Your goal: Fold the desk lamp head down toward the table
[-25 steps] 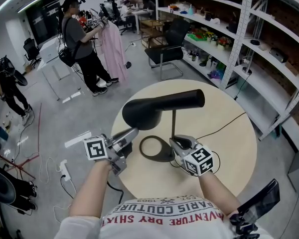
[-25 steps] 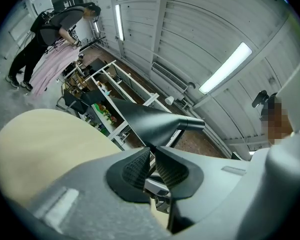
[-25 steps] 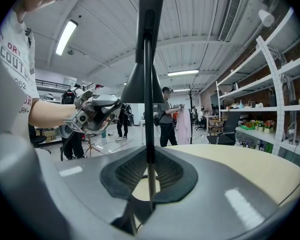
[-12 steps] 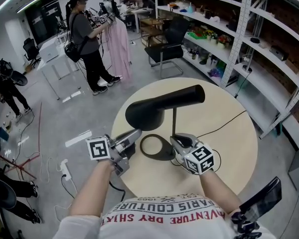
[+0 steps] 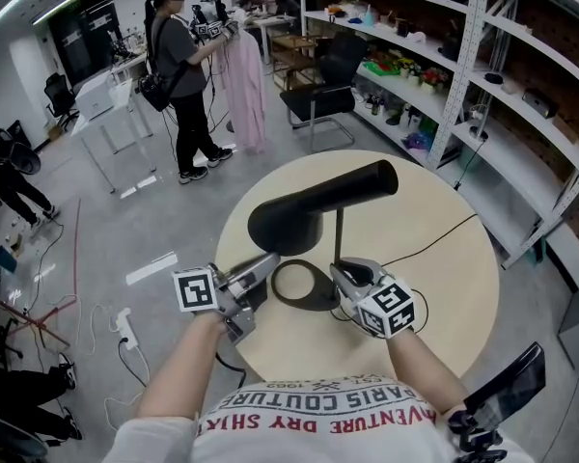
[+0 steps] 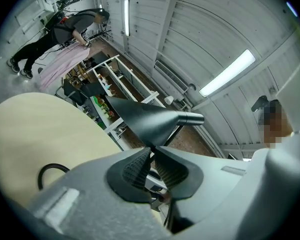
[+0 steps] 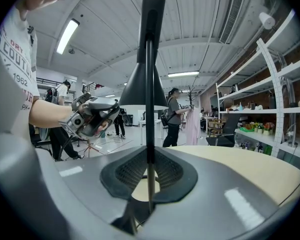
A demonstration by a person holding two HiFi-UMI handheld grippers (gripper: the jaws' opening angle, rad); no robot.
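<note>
Found the jaws of the left gripper drawn narrow, seemingly nipped on the near lower rim of the black cone-shaped metal lamp head. Found the jaws of the right gripper closed on the thin black upright stem, low down, just above the black ring base.

Located the lamp near the middle of the pale round wooden table, with the lamp head lying about level atop the stem, wide mouth to the left and near, narrow tail to the right and far. Noted a thin black cord trailing right across the table.

Judged rigid throughout: no give expected in lamp head or stem. Judged light in the head but probably stiff at the joint, so expect resistance there rather than weight. Smooth painted surface, likely slippery under the pads; thin rim prone to slipping out of a shallow pinch. Recommend a deeper bite on the rim, far from the joint for leverage, and a firm brace low on the stem to keep the ring base from tipping or sliding.
</note>
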